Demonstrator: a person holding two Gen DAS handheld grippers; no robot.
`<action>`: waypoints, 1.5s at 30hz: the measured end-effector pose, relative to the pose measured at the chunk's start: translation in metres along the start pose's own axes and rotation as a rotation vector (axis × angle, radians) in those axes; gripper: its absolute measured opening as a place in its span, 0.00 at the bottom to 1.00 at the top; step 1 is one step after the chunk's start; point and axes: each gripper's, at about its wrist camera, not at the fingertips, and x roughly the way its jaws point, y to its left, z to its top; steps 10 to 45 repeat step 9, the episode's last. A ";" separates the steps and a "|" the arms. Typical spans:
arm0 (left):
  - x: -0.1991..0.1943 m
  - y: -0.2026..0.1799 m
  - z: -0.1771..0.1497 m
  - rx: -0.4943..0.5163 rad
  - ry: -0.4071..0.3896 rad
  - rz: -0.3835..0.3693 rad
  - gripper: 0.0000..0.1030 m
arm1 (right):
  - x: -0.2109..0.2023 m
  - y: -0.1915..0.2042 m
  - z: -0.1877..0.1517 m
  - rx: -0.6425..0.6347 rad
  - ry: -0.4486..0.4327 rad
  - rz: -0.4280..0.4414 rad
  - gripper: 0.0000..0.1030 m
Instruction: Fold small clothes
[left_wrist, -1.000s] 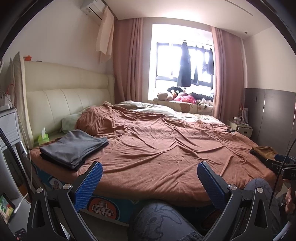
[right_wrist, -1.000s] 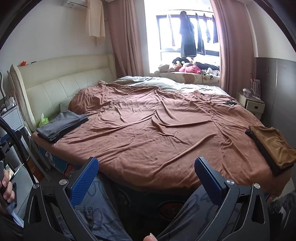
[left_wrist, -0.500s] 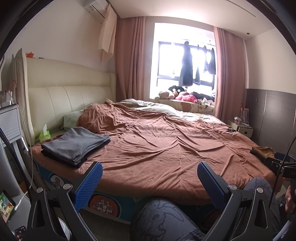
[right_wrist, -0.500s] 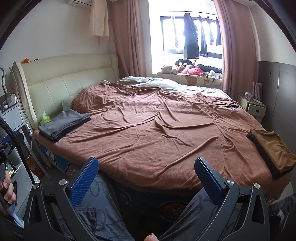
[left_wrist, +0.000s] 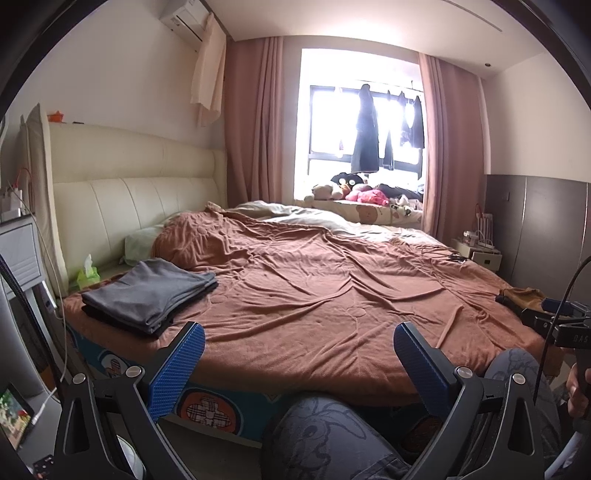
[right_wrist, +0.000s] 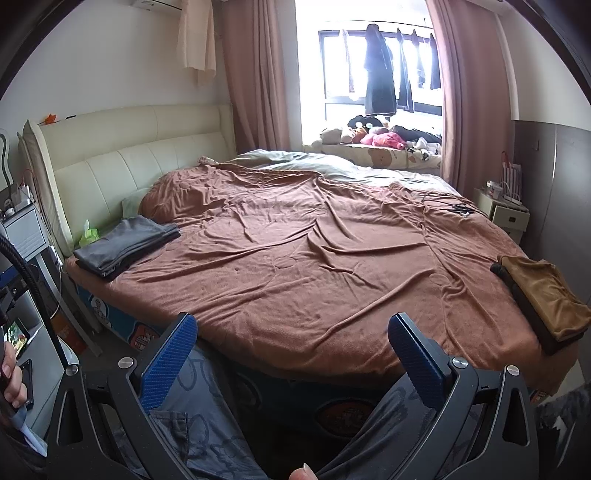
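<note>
your right hand is cut off at 4 o'clock; the tan garment sits half hidden behind the right gripper; nightstand items too small to tell.

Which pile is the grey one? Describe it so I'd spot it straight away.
Start at the big bed under its rust-brown blanket and go to the near corner by the cream padded headboard. The grey clothes lie there in a flat folded stack, beside a green tissue pack. The other pile, the mustard-brown clothes, sits at the opposite corner.
</note>
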 end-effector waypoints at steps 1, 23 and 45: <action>-0.001 0.000 0.000 -0.001 -0.001 0.000 1.00 | 0.001 0.000 -0.001 0.001 0.001 0.001 1.00; -0.001 0.003 0.000 -0.015 -0.002 0.011 1.00 | 0.004 -0.001 -0.002 -0.002 0.014 -0.001 1.00; -0.001 0.003 0.000 -0.015 -0.002 0.011 1.00 | 0.004 -0.001 -0.002 -0.002 0.014 -0.001 1.00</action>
